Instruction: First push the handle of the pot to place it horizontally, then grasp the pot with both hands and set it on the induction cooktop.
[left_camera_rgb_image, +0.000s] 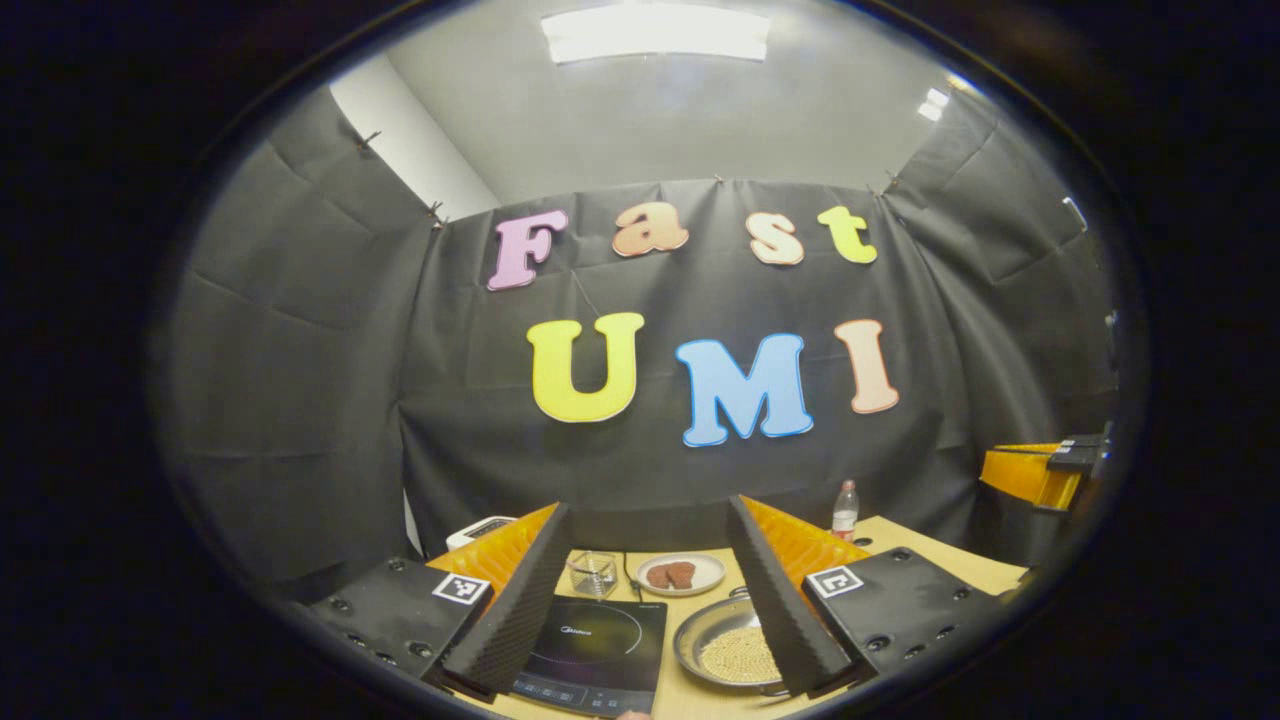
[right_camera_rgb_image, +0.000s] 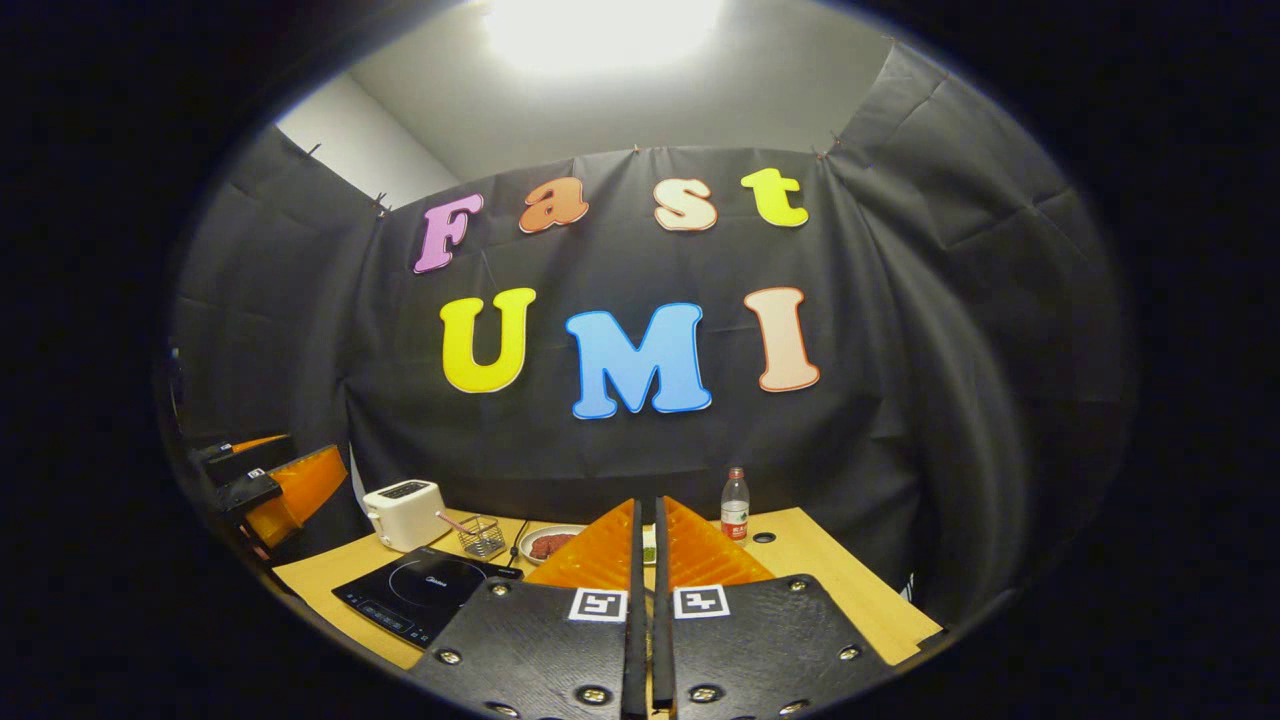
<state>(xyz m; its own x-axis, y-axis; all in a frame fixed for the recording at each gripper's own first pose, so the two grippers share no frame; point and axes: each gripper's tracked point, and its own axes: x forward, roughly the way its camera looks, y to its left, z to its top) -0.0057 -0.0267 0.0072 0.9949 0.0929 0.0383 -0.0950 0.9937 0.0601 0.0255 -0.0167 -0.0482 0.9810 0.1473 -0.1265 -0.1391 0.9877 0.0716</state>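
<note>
At the bottom of the left gripper view, the left hand-held gripper (left_camera_rgb_image: 648, 590) hovers spread wide above the tabletop (left_camera_rgb_image: 690, 700), framing the induction cooktop (left_camera_rgb_image: 590, 650) and the pot (left_camera_rgb_image: 728, 650) beside it at lower centre; the pot's handle is hidden behind a finger. In the right gripper view, the right hand-held gripper (right_camera_rgb_image: 645, 560) hangs closed on nothing, blocking the pot.

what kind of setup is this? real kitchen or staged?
Most likely a staged kitchen booth, not a real kitchen: black cloth wall draped around a light wooden table holding a black induction cooktop, a round metal pot and a white toaster.
</note>
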